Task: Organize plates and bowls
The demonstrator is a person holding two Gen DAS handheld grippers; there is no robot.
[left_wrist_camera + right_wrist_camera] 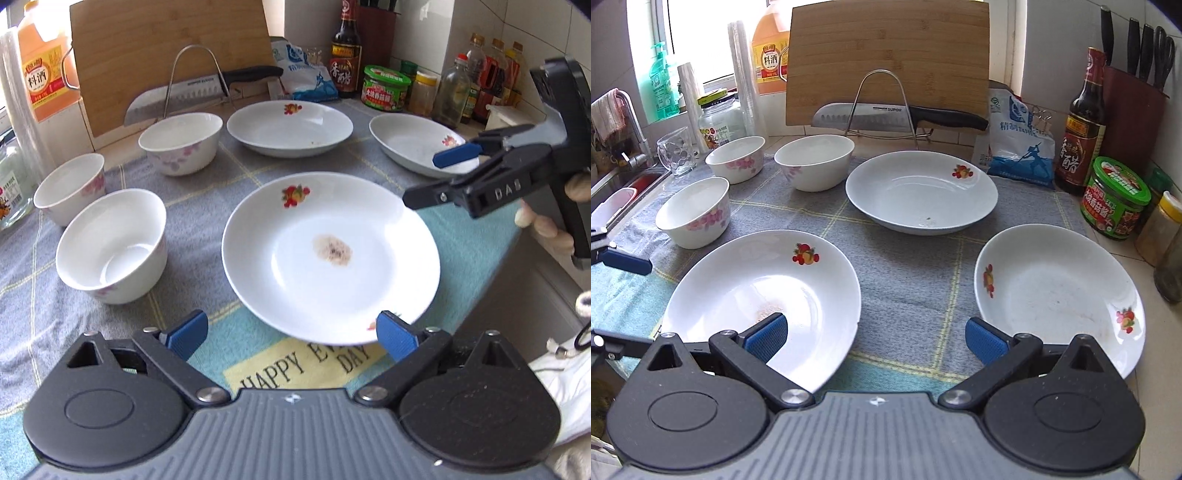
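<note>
Three white plates with fruit prints lie on a grey checked mat (229, 166). The near plate (330, 254) has a brown stain and lies just ahead of my open, empty left gripper (291, 334); it also shows in the right wrist view (764, 291). The far plate (290, 127) (921, 190) and the right plate (413, 142) (1058, 295) lie apart. Three white bowls with pink flowers (110, 243) (70, 188) (181, 142) stand at the left. My right gripper (875, 338) is open and empty, above the mat between two plates; it shows in the left wrist view (436, 173).
A cutting board (886, 59) and a knife (886, 114) on a wire rack stand at the back. Bottles and jars (1115, 195) line the right wall. A salt bag (1019, 147), a glass mug (674, 151) and a sink (613, 192) are nearby.
</note>
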